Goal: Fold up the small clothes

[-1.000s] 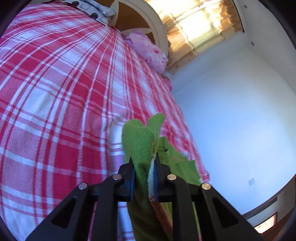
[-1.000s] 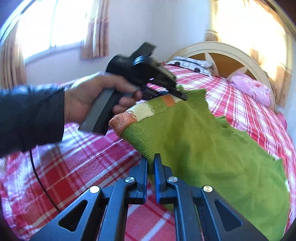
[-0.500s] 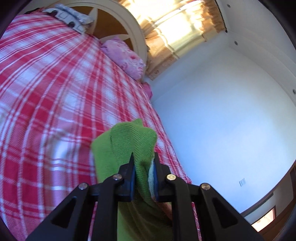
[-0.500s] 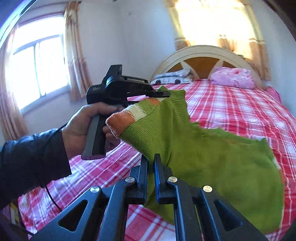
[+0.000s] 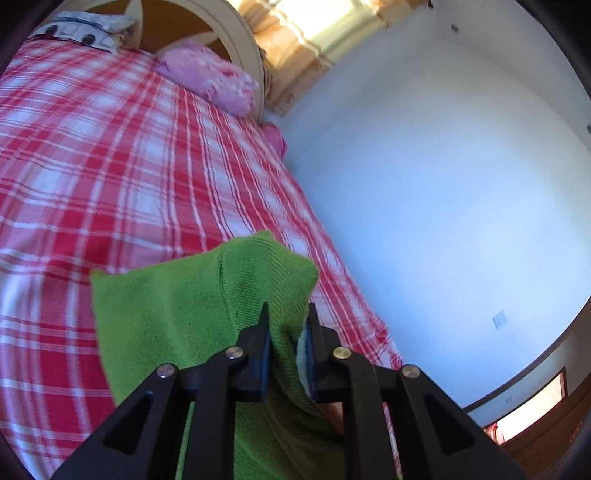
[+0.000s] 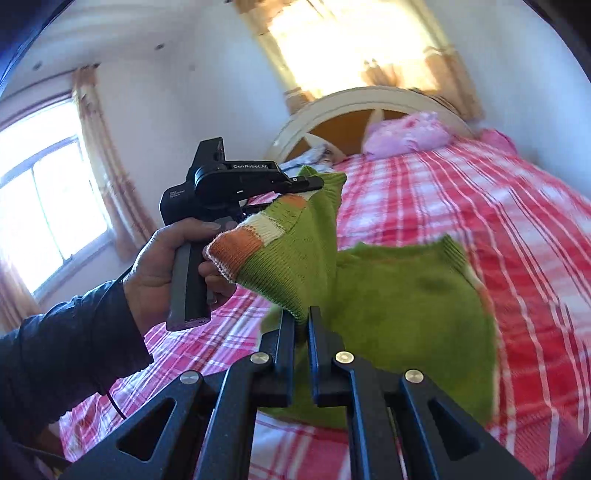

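A small green knitted sweater (image 6: 399, 302) with an orange and cream striped cuff (image 6: 251, 236) hangs lifted above the red plaid bed (image 6: 498, 206). My left gripper (image 5: 287, 317) is shut on a bunched fold of the green sweater (image 5: 177, 317). In the right wrist view that left gripper (image 6: 317, 182) shows at the upper left, held by a hand (image 6: 162, 266), pinching the sweater's top edge. My right gripper (image 6: 302, 319) is shut on the sleeve's lower edge. The sweater's body drapes down to the right, its lower part resting on the bed.
The red plaid bedspread (image 5: 110, 155) stretches back to a cream and wood headboard (image 6: 354, 110). A pink pillow (image 5: 210, 77) and a patterned pillow (image 5: 81, 29) lie at the head. A white wall (image 5: 443, 184) runs along the bed's right side; a window (image 6: 48, 206) is at left.
Both grippers have carried the sweater sideways along the bed and slightly up. The right wrist view has rolled, and more green fabric now spreads to the left of the left gripper's fingers.
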`<act>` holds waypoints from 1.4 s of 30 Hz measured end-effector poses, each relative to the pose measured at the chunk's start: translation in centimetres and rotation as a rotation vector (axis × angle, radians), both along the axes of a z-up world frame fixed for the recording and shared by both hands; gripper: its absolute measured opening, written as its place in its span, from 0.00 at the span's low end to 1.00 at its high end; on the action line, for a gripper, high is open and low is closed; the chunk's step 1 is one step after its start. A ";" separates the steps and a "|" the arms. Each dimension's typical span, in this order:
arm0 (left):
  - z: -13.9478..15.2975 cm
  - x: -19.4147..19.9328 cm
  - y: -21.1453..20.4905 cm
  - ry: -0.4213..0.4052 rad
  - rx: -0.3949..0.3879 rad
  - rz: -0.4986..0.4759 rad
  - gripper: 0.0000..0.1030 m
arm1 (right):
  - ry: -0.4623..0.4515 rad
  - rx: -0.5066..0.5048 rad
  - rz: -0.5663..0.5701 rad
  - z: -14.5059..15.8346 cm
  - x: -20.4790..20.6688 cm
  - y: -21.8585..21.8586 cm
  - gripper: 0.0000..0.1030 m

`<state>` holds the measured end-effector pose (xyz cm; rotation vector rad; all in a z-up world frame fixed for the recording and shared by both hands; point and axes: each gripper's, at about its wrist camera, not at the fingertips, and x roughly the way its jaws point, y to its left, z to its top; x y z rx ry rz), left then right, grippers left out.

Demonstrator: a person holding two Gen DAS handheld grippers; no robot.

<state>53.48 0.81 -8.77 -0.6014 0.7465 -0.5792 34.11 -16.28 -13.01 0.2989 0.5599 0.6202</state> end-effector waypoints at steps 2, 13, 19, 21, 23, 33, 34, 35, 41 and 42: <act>-0.7 0.5 -1.9 0.017 0.038 -0.022 0.15 | 0.028 0.022 -0.020 -0.7 0.0 -1.2 0.06; -1.7 0.0 -8.8 0.000 0.272 -0.094 0.20 | 0.258 0.200 -0.083 -6.2 0.8 -6.0 0.06; 0.5 -2.1 -9.3 -0.107 0.321 -0.132 0.26 | 0.300 0.232 -0.105 -7.7 0.7 -6.9 0.06; 0.6 -3.6 -8.4 -0.117 0.339 -0.123 0.38 | 0.301 0.228 -0.110 -7.8 0.4 -7.0 0.06; 0.1 -4.6 -7.4 -0.123 0.371 -0.099 0.48 | 0.311 0.231 -0.114 -8.1 0.1 -7.4 0.06; -4.6 -11.1 -2.2 -0.108 0.453 0.040 0.66 | 0.195 0.114 -0.268 -3.3 -0.1 -11.2 0.38; -5.2 -11.2 -2.2 -0.091 0.438 0.039 0.66 | 0.170 0.096 -0.256 -2.2 0.8 -10.8 0.38; -5.4 -11.4 -2.2 -0.088 0.428 0.042 0.66 | 0.148 0.076 -0.235 -1.4 1.6 -10.2 0.38; -6.1 -11.9 -2.1 -0.094 0.378 0.070 0.73 | 0.358 0.052 -0.045 -2.8 9.4 -5.6 0.38; -6.3 -12.1 -1.8 -0.091 0.366 0.070 0.73 | 0.389 0.054 -0.034 -3.5 10.0 -5.2 0.35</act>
